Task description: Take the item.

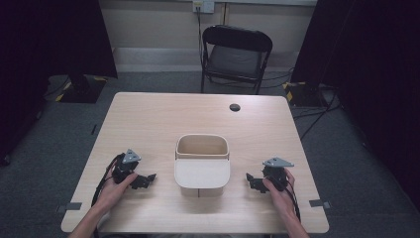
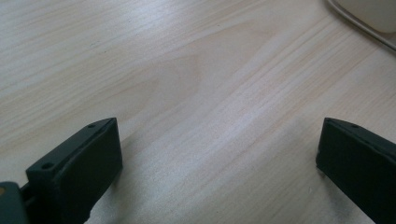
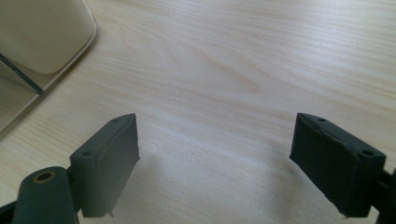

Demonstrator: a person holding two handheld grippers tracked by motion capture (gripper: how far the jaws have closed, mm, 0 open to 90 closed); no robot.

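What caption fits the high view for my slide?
Two open grippers, left and right, rest beside a beige bin on a table.

- A pale wooden table [image 1: 148,114] is standing on a grey carpeted floor [image 1: 44,148], its grain showing clearly under soft, even light.
- A small dark round cap [image 1: 235,107] is sitting in the tabletop near the far edge.
- A black folding chair [image 1: 236,57] is standing just beyond the table, facing it.
- Black curtains [image 1: 54,34] are hanging at both far corners, with heavy dark bases [image 1: 81,89] resting on the floor beneath them.
- A light wall [image 1: 158,22] is running behind the chair, carrying a socket [image 1: 203,6] with a cable hanging down.
- Loose cables [image 1: 317,116] are trailing over the floor at the right.
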